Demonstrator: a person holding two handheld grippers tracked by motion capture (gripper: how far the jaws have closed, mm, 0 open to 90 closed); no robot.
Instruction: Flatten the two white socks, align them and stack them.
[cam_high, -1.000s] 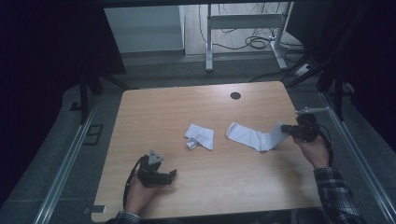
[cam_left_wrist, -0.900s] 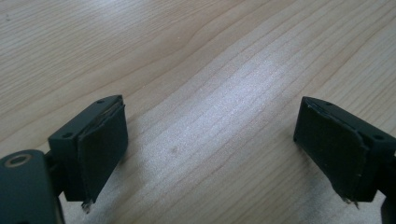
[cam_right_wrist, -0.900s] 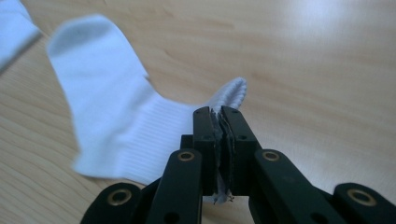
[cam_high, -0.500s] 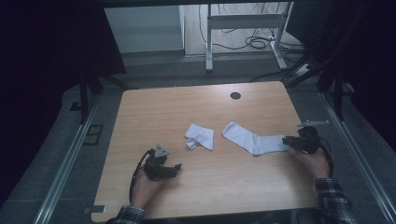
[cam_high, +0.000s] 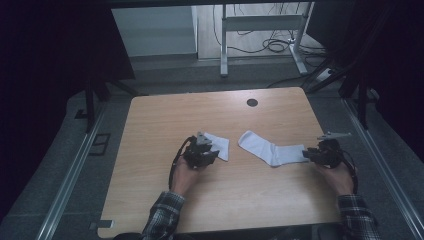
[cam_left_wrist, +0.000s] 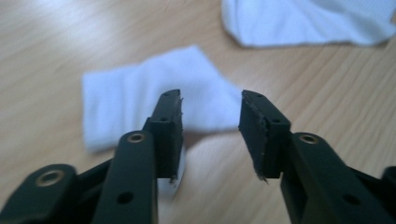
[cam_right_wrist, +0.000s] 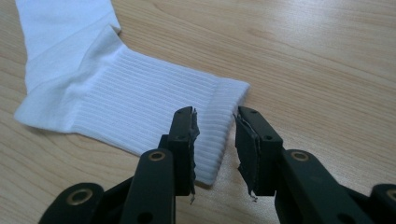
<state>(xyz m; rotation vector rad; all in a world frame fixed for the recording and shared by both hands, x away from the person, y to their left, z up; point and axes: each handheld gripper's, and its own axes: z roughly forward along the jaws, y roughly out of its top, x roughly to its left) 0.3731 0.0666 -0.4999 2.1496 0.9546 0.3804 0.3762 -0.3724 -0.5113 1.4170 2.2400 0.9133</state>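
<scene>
From the high view, your left gripper (cam_high: 201, 151) sits right at the near edge of the folded sock (cam_high: 218, 145), touching or almost on it. Your right gripper (cam_high: 324, 152) is at the cuff end of the long sock (cam_high: 270, 150), which lies flat across the middle-right of the wooden table (cam_high: 160, 120). The two socks are near each other but not touching.

In the left gripper view, your left gripper (cam_left_wrist: 210, 116) has its jaws spread wide. The folded sock (cam_left_wrist: 140, 93) lies just behind and partly under the left jaw, nothing pinched. The long sock (cam_left_wrist: 308, 21) shows at the top edge.

In the right gripper view, your right gripper (cam_right_wrist: 215, 135) is spread too, jaws either side of the ribbed cuff corner of the long sock (cam_right_wrist: 140, 107), not clamped on it.
</scene>
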